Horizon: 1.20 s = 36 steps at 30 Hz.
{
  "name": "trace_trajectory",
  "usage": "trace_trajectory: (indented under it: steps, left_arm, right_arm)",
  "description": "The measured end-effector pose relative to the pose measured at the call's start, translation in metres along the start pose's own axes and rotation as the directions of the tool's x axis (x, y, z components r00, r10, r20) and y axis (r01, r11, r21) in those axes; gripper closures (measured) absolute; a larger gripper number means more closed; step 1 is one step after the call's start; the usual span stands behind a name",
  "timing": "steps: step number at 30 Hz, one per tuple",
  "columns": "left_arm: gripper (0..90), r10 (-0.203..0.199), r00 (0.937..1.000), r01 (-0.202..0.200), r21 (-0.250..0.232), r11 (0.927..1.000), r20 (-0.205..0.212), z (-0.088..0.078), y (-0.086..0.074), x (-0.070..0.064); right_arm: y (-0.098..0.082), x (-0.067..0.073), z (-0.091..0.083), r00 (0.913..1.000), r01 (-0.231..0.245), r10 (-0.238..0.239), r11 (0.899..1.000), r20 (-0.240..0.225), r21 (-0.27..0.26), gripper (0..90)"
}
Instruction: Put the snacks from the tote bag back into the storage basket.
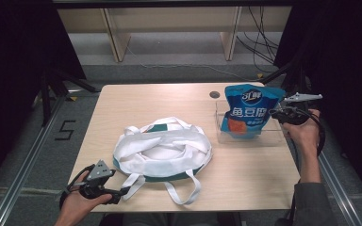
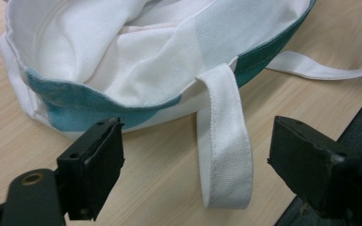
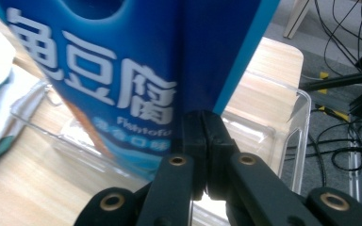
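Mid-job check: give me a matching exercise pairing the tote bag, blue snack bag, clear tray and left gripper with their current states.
Things:
1. tote bag
2. blue snack bag
3. clear tray
4. left gripper

States:
A. pinched at its edge by the right gripper
B. open, a white strap between its jaws
C. lying slumped mid-table, mouth open
D. at the table's right, beneath the snack bag

Pairs: 1-C, 2-A, 3-D, 4-B

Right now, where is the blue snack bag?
In the high view the blue snack bag stands at the table's right, in the clear tray, pinched by the right hand-held gripper.
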<state>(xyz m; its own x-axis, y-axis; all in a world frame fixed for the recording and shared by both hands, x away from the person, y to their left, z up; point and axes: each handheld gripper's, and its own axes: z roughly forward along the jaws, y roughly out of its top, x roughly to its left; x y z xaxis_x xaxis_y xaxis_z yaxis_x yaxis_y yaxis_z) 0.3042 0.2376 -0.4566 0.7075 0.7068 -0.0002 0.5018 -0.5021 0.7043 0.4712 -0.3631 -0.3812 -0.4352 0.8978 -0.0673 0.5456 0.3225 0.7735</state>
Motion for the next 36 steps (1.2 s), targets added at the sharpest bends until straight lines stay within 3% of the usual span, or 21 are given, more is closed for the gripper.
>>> trace_trajectory:
  steps: [1, 5, 6, 8, 10, 13, 15, 16, 17, 19, 20, 21, 23, 26, 27, 28, 32, 33, 36]
  left_arm:
    - [17.8, -0.006, 1.0, 0.006, -0.007, 1.0, -0.002, 0.0, 0.0, 0.0]
    - [17.8, -0.005, 1.0, 0.005, -0.01, 0.9999, -0.004, 0.0, 0.0, -0.001]
    - [17.8, -0.006, 1.0, 0.006, -0.008, 0.9999, -0.002, -0.001, 0.0, -0.001]
    - [17.8, -0.003, 1.0, 0.003, -0.006, 1.0, -0.005, -0.002, 0.0, 0.0]
    - [17.8, -0.004, 1.0, 0.004, -0.007, 1.0, -0.006, -0.002, 0.0, 0.0]
    - [17.8, -0.005, 1.0, 0.004, -0.007, 1.0, -0.005, -0.002, 0.0, 0.0]
    - [17.8, -0.035, 0.9994, 0.034, -0.018, 0.9992, -0.004, -0.002, -0.001, -0.001]
    - [17.8, -0.042, 0.9991, 0.042, -0.025, 0.9988, -0.004, -0.001, -0.001, -0.002]
    - [17.8, -0.043, 0.999, 0.043, -0.026, 0.9987, -0.006, -0.001, -0.001, -0.002]
    - [17.8, -0.009, 0.9999, 0.008, -0.014, 0.9999, -0.008, -0.003, 0.0, 0.001]
    - [17.8, -0.008, 0.9999, 0.008, -0.013, 0.9999, -0.009, -0.004, 0.0, 0.001]
    - [17.8, -0.008, 0.9999, 0.008, -0.014, 0.9999, -0.009, -0.004, 0.0, 0.001]
    - [17.8, -0.008, 0.9999, 0.008, -0.013, 0.9999, -0.009, -0.003, 0.0, 0.001]
    - [17.8, -0.032, 0.9994, 0.032, -0.037, 0.9988, -0.013, -0.003, 0.0, -0.001]
    - [17.8, -0.034, 0.9993, 0.033, -0.039, 0.9987, -0.015, -0.003, 0.0, 0.0]
    - [17.8, -0.034, 0.9993, 0.033, -0.039, 0.9987, -0.015, -0.003, 0.0, 0.0]
    - [17.8, -0.06, 0.998, 0.06, -0.045, 0.9972, -0.017, -0.002, -0.001, -0.001]
    - [17.8, -0.035, 0.9993, 0.035, -0.027, 0.999, -0.016, -0.004, -0.001, 0.001]
    - [17.8, -0.054, 0.9983, 0.053, -0.043, 0.9977, -0.021, -0.003, -0.001, 0.0]
  right_arm:
    - [-0.001, 0.006, -0.002, 0.9998, -0.021, 0.021, 1.0, -0.008, -0.021, 88.7]
    - [0.0, 0.01, -0.008, 1.0, 0.003, -0.003, 1.0, -0.006, 0.03, 87.5]
    - [0.0, 0.017, -0.009, 0.9991, -0.038, 0.039, 0.998, -0.019, 0.045, 85.9]
    - [-0.001, 0.021, -0.008, 0.9997, -0.023, 0.023, 0.999, -0.008, 0.034, 84.6]
    - [-0.001, 0.021, -0.006, 0.9992, 0.038, -0.038, 0.999, -0.006, 0.017, 82.4]
    - [0.001, 0.031, -0.01, 0.9992, -0.04, 0.041, 0.998, -0.001, 0.051, 78.0]
    - [0.0, 0.032, -0.008, 0.9997, -0.021, 0.021, 0.999, 0.007, 0.028, 76.4]
    - [0.002, 0.035, -0.011, 0.9993, -0.037, 0.037, 0.998, -0.001, 0.058, 74.4]
    - [0.0, 0.039, -0.009, 0.9993, -0.037, 0.037, 0.999, 0.003, 0.018, 70.5]
    - [0.002, 0.041, -0.012, 0.9988, -0.049, 0.049, 0.998, -0.006, 0.043, 68.7]
    - [0.003, 0.044, -0.012, 0.998, -0.063, 0.063, 0.998, -0.011, 0.029, 66.2]
    - [0.002, 0.044, -0.01, 0.9994, -0.033, 0.033, 0.999, -0.005, 0.0, 64.1]
    - [0.005, 0.052, -0.011, 0.9979, -0.044, 0.046, 0.999, -0.046, 0.032, 60.9]
    - [0.006, 0.057, -0.007, 0.9979, -0.007, 0.008, 1.0, -0.064, 0.01, 58.2]
    - [0.009, 0.066, -0.007, 0.9957, -0.033, 0.035, 0.999, -0.086, 0.026, 55.5]
    - [0.009, 0.066, -0.007, 0.9957, -0.033, 0.035, 0.999, -0.086, 0.026, 55.5]
    - [0.014, 0.079, -0.003, 0.9905, -0.011, 0.013, 1.0, -0.137, 0.02, 51.0]
    - [0.014, 0.082, -0.001, 0.9895, -0.005, 0.005, 1.0, -0.144, 0.001, 50.0]
    - [0.015, 0.089, 0.001, 0.9864, 0.027, -0.027, 1.0, -0.162, 0.003, 48.2]
